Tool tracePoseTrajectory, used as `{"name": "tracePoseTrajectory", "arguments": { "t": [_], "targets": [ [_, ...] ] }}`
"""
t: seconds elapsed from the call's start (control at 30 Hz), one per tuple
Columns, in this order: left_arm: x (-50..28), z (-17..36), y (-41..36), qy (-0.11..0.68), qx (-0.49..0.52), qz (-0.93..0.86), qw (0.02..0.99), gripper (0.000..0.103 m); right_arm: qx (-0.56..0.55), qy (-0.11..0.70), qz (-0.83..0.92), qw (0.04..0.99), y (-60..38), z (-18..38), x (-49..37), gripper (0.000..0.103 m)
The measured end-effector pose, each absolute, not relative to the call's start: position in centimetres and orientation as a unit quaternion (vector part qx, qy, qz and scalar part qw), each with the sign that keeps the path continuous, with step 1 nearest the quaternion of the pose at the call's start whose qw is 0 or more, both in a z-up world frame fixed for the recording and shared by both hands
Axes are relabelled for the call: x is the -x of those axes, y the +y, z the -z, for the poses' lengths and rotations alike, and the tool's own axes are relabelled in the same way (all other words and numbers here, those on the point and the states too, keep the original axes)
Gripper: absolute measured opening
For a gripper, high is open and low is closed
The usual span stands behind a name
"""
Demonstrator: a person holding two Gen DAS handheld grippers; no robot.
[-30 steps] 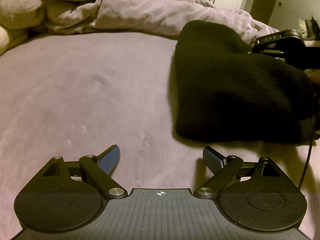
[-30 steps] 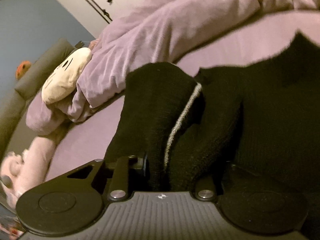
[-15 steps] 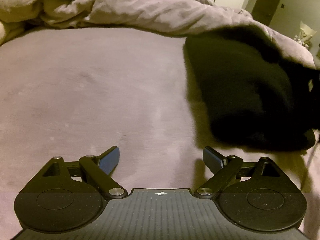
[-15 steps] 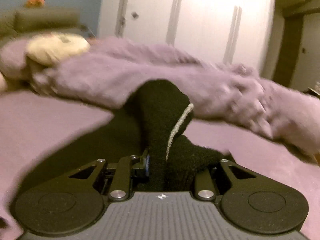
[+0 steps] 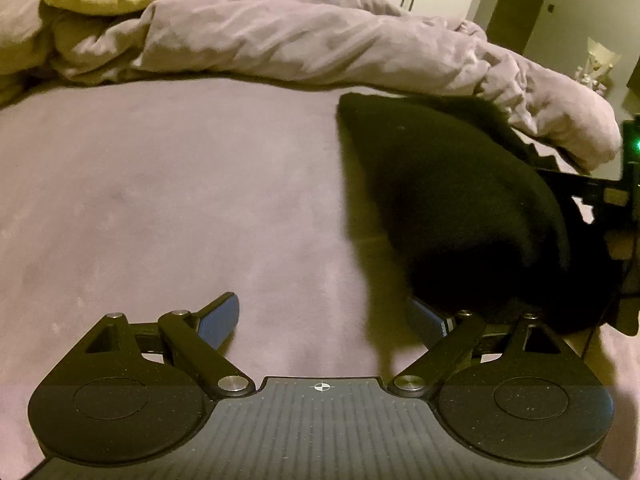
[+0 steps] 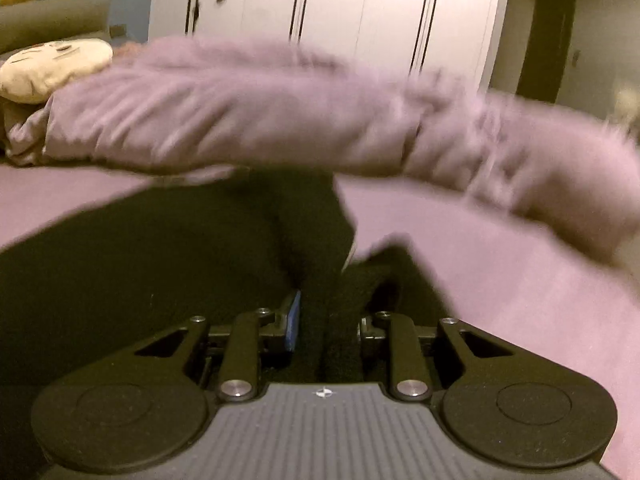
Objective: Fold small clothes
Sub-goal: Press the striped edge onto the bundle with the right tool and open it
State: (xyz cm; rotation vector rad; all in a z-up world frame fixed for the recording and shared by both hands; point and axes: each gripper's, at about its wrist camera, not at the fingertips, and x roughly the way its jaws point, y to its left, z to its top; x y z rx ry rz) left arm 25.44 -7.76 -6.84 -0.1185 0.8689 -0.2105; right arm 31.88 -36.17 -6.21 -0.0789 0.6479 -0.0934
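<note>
Our right tool (image 6: 324, 332) is pinched on a bunched edge of the black knitted garment (image 5: 448, 200), which lies on the mauve bed (image 5: 160, 200), stretching away toward the headboard. Our left tool (image 5: 326, 316) gapes empty, the garment just to its right.

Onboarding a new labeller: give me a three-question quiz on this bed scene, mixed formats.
1. True or false: the left tool grips the black knitted garment.
2. The right tool is: A) open and empty, B) shut on the black garment, C) out of view.
3. Fill in: the garment lies on the ____ bedsheet, in front of the crumpled purple duvet.

Key: 1 false, its jaws stand open over bare sheet; 2 B; 3 purple.
</note>
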Motion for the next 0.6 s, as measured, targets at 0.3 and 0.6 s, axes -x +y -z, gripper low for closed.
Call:
{"name": "tracePoseTrajectory", "arguments": {
  "t": [0.3, 0.6],
  "targets": [
    [-25.0, 7.2, -5.9, 0.425, 0.062, 0.092, 0.898, 0.094, -0.197, 0.265, 0.02, 0.944, -41.8, 2.4, -21.9, 0.064],
    [-24.5, 6.5, -7.5, 0.426, 0.055, 0.105, 0.897, 0.095, -0.203, 0.322, -0.041, 0.924, -39.8, 3.6, -24.7, 0.056]
  ]
}}
